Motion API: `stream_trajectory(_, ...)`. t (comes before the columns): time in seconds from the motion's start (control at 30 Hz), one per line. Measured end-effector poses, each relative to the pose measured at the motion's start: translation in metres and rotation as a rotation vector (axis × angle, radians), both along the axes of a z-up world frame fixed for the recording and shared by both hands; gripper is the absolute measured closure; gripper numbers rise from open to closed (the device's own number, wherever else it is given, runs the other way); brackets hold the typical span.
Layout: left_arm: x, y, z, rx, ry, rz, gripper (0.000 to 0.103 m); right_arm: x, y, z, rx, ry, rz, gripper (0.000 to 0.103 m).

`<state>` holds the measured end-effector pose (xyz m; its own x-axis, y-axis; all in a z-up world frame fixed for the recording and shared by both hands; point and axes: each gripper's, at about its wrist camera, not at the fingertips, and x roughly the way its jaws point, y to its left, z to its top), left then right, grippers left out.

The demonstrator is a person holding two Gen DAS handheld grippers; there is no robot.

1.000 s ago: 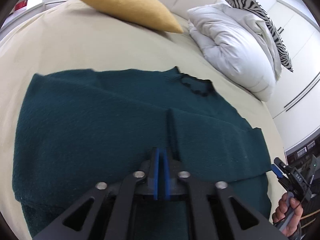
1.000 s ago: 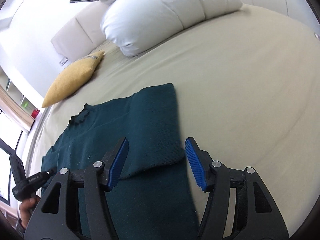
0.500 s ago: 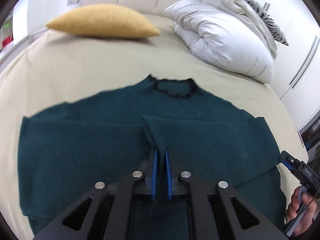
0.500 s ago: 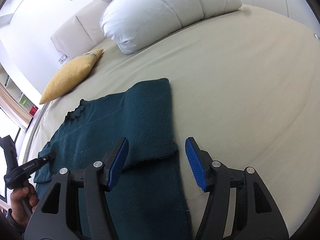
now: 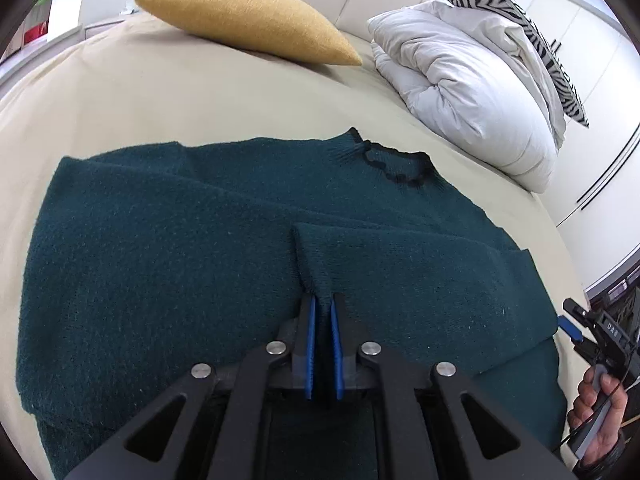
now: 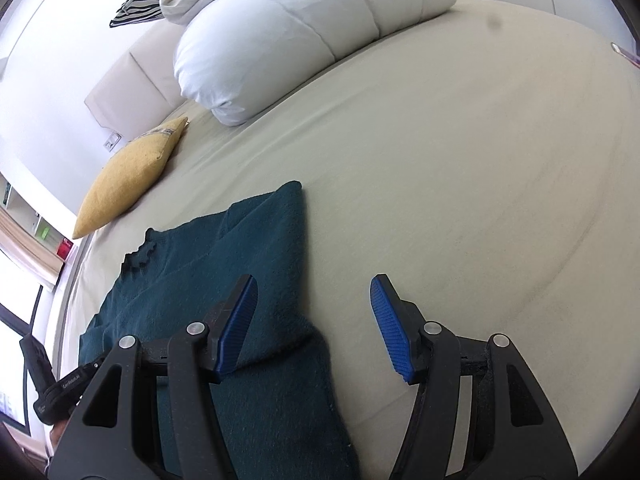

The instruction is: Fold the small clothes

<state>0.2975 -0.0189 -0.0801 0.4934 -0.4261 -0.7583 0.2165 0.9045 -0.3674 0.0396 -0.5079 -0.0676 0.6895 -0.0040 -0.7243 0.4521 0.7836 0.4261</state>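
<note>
Left tool (image 5: 322, 322), newly clamped on the cuff (image 5: 316, 268) at lower centre of the sweater (image 5: 160, 260); right tool (image 6: 314, 320) stays apart, empty. Sleeve fold can begin.

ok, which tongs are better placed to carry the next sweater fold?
Left. The left tongs are shut on the cuff of the sleeve folded across the teal sweater. The right tongs are open, holding nothing, at the sweater's edge.
</note>
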Motion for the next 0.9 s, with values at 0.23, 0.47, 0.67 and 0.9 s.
stream_trajectory(0.23, -0.003, 0.002, -0.001, -0.004, -0.007, -0.002, 0.095, 0.033, 0.021, -0.014, -0.064, 0.103, 0.153, 0.077)
stream_trajectory(0.47, -0.010, 0.000, 0.006, -0.011, -0.035, -0.002, 0.095, 0.052, 0.032, -0.004, -0.213, 0.152, 0.206, 0.096)
stream_trajectory(0.67, -0.005, 0.003, -0.007, -0.027, -0.016, -0.018, 0.094, 0.048, 0.025, -0.032, -0.221, 0.167, 0.225, 0.096)
stream_trajectory(0.9, -0.005, 0.002, -0.010, -0.023, -0.028, -0.022, 0.093, 0.043, 0.007, 0.008, -0.145, 0.061, 0.210, 0.059)
